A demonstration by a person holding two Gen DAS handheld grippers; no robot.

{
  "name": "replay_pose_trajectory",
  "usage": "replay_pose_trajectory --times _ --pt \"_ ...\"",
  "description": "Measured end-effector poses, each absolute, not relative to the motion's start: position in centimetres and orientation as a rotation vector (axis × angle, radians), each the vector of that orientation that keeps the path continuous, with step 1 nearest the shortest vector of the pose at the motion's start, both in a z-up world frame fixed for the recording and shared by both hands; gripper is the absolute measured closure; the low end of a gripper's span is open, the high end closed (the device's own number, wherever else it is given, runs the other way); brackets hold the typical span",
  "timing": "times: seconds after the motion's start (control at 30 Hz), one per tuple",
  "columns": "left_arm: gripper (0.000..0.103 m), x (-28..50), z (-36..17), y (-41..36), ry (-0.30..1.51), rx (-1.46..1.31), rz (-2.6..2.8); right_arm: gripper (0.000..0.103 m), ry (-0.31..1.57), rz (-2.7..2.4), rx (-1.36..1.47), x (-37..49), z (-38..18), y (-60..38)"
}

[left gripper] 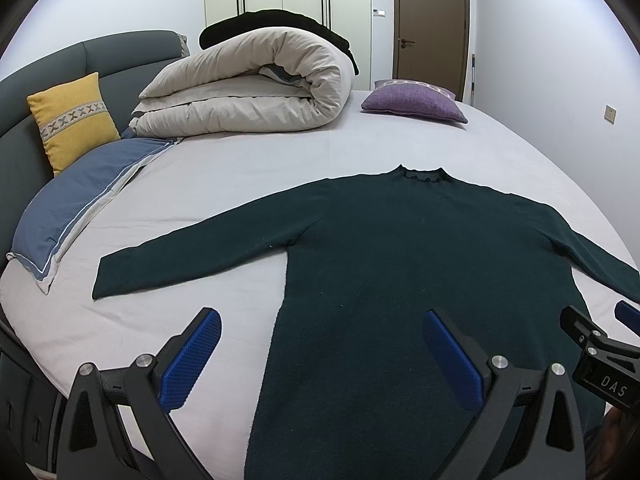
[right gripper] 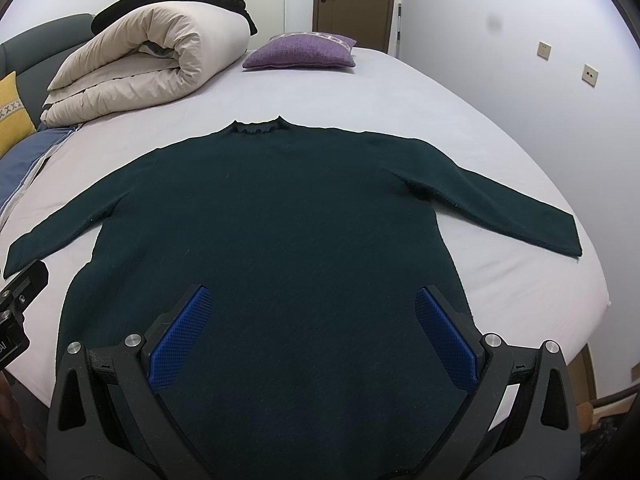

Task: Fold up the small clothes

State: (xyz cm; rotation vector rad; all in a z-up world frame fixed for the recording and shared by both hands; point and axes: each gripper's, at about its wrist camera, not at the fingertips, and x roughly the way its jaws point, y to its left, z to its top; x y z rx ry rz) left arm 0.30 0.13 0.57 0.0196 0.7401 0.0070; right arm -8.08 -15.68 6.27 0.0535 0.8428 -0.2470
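A dark green long-sleeved sweater lies flat on the bed, neck away from me, both sleeves spread out sideways; it also shows in the right wrist view. My left gripper is open and empty above the sweater's lower left edge, its left finger over the sheet. My right gripper is open and empty above the sweater's lower body. The right gripper's tip shows at the right edge of the left wrist view. The sweater's hem is hidden below both views.
The bed has a pale lilac sheet. A rolled beige duvet lies at the far left, a purple cushion at the far side, a blue pillow and a yellow cushion by the grey headboard. The bed's right edge drops off.
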Motion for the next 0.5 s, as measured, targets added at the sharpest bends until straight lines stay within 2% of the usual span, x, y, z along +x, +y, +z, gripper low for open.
replay_pose_trajectory --times 0.5 --pt "0.000 -0.08 0.04 0.60 0.743 0.017 0.005 0.000 0.849 -0.246 0.053 -8.11 6.24 -15.97"
